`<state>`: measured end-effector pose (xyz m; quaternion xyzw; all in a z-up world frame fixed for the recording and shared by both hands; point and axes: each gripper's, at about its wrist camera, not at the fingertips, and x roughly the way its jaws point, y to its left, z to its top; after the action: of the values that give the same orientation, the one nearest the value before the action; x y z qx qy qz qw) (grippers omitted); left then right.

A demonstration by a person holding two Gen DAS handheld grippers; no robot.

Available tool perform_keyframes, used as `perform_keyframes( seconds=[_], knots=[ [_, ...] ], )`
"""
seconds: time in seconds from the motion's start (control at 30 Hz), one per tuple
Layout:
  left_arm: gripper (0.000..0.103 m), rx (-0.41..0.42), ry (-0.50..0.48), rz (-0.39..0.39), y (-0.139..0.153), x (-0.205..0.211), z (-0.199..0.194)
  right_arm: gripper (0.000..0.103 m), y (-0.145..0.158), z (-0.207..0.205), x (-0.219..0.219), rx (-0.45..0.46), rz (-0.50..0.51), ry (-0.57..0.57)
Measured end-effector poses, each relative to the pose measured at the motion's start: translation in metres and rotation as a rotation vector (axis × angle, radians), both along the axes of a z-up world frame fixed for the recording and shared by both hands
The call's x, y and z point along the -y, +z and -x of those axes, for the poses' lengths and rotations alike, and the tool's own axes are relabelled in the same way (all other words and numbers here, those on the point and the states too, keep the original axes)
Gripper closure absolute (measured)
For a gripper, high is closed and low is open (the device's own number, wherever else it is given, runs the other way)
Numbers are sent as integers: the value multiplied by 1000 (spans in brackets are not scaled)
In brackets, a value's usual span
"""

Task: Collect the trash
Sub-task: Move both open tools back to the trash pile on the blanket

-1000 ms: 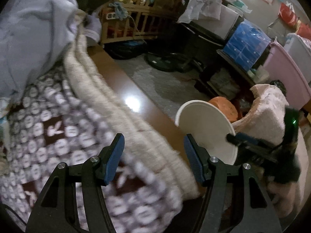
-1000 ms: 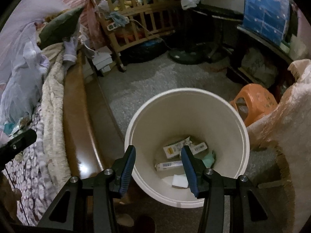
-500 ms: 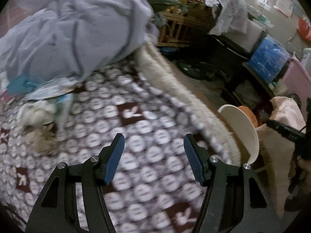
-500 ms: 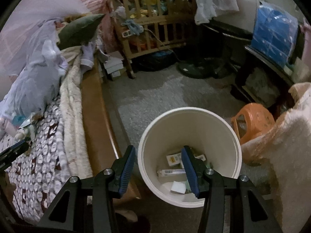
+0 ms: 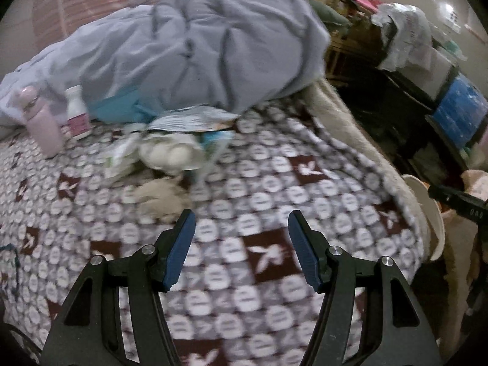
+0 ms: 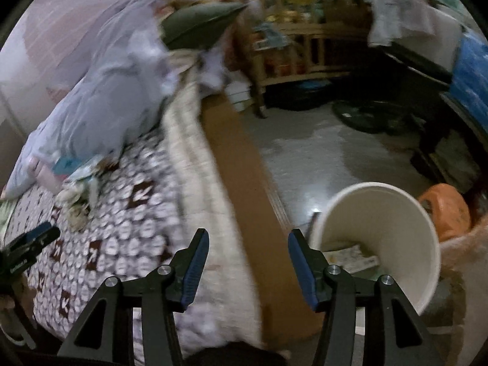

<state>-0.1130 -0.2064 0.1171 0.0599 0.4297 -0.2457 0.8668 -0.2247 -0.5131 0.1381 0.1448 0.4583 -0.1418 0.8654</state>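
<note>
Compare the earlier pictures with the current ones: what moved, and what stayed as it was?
Both grippers swung left, from the white bucket toward the bed. The left gripper now faces the trash pile; the right gripper hangs over the bed's edge. Both stayed open and empty; nothing was grasped.

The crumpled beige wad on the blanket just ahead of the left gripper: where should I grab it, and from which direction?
Likely best from above: the beige wad lies low and loose on the patterned blanket, apart from the wrapper pile. Bring the open left gripper down and pinch across its bunched middle.
</note>
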Motion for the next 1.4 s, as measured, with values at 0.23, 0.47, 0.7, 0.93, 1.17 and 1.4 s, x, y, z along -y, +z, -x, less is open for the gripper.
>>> perform_keyframes(
  seconds=[0.23,0.47,0.7,0.93,1.17,1.4],
  knots=[
    [41,1,83,-9,-2,-38,-15,51,-19,-49,-60,-19,-22,132],
    [41,-7,152,-11,-7,-74,-26,51,-30,-90,-112,-25,-31,246],
    [41,-34,193,6,-17,-109,-37,51,-42,-121,-149,-57,-27,313],
    [41,-95,177,45,-27,-121,-51,51,-55,-144,-176,-110,-19,371],
    [38,-129,82,67,-43,-92,-74,49,-64,-151,-177,-138,-40,380],
    [37,-156,-6,91,-64,-58,-100,41,-60,-164,-164,-102,-71,339]
  ],
)
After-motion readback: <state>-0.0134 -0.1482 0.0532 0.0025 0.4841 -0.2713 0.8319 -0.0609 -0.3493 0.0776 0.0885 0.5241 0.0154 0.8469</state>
